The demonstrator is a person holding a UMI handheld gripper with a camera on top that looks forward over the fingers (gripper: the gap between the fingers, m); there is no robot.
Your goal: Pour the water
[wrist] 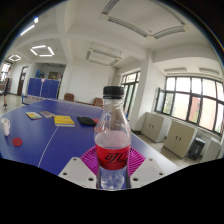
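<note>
A clear plastic bottle (pixel 112 140) with a black cap and a red label stands upright between my gripper's fingers. My gripper (pixel 112 158) is shut on the bottle, with the magenta pads (pixel 91 157) pressed against its label at both sides. The bottle is held up above the blue table (pixel 50 140), which lies beyond and to the left. The lower part of the bottle is clear, and a liquid level cannot be made out.
On the blue table lie a yellow book (pixel 64 120), a dark flat object (pixel 87 121), a paper (pixel 34 115) and a small red thing (pixel 17 141). Windows (pixel 190 100) line the right wall. Blue boards (pixel 42 88) stand at the far wall.
</note>
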